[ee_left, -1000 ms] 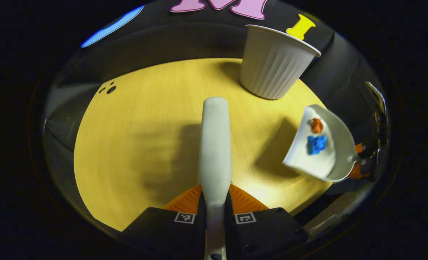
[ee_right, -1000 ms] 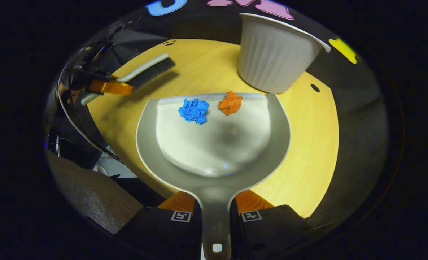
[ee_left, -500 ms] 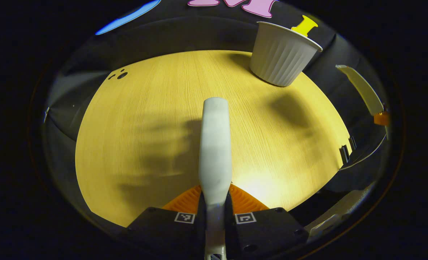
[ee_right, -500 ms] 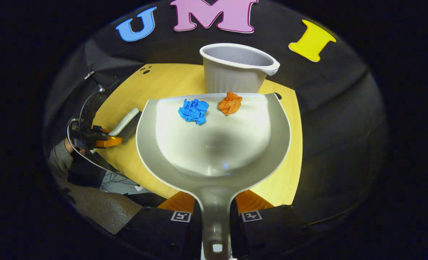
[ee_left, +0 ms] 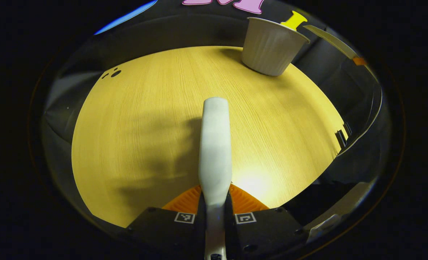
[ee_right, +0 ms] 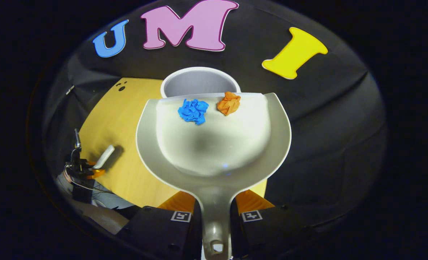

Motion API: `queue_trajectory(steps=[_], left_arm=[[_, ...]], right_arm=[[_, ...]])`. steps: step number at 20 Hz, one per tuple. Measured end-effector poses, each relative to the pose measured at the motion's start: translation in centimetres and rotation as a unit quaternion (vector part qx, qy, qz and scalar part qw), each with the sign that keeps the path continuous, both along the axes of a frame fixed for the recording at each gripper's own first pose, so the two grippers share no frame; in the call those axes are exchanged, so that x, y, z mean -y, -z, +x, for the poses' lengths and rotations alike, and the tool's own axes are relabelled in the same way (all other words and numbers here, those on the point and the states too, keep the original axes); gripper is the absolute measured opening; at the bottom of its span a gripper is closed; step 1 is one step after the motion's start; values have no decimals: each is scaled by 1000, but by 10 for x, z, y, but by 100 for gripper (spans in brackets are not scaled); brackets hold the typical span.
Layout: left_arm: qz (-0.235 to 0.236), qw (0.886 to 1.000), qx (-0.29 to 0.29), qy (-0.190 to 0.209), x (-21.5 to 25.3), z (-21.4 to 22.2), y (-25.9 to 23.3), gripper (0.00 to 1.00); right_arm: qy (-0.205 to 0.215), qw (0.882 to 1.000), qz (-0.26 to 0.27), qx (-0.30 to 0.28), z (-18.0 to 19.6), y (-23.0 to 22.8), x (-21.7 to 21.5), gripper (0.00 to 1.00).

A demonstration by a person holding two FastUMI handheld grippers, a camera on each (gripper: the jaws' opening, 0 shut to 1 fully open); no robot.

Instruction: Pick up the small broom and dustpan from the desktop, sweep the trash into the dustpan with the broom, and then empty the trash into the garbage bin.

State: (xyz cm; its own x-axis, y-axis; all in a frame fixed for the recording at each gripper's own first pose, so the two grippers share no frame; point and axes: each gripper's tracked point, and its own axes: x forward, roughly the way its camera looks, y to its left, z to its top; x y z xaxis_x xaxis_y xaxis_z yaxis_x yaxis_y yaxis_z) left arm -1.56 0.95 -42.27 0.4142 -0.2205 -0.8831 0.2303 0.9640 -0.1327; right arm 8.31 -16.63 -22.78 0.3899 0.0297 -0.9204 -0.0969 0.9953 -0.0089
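While the right gripper (ee_right: 215, 213) clamps both fingers on the dustpan's handle, the dustpan (ee_right: 214, 144) hangs level in the air, its front lip just over the near rim of the garbage bin (ee_right: 199, 81), which stands at the worktop's far edge. Two crumpled scraps, the blue paper ball (ee_right: 193, 111) and the orange paper ball (ee_right: 229, 103), sit right at that lip. They look feather-light and free to roll, so a gentle forward tip should send them in; a quick tilt could bounce them past the rim. The pan looks like stiff, smooth, light plastic, and the handle is the sound place to hold it.

Nearest in the left gripper view, the left gripper (ee_left: 215, 206) is closed on the broom (ee_left: 215, 144), whose pale back points out over the worktop (ee_left: 134, 119). That broom is held near the worktop's near edge, well apart from the bin, leaving open room for the pour. Beyond the bin hangs only the booth's wall.
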Motion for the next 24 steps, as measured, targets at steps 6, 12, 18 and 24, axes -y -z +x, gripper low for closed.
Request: queue_trajectory(steps=[6,12,18,24], left_arm=[[-2,1000,1,-5,2,-8,-1,24],[-2,1000,-1,-14,3,-10,0,24],[-4,1000,-5,-28,2,-9,2,26],[-3,999,-10,-31,4,-6,4,26]], right_arm=[[-18,997,-75,-25,64,2,30,31],[-94,978,-164,-86,98,4,41,35],[-144,958,-201,-147,120,8,44,35],[-195,943,-201,-181,134,11,29,31]])
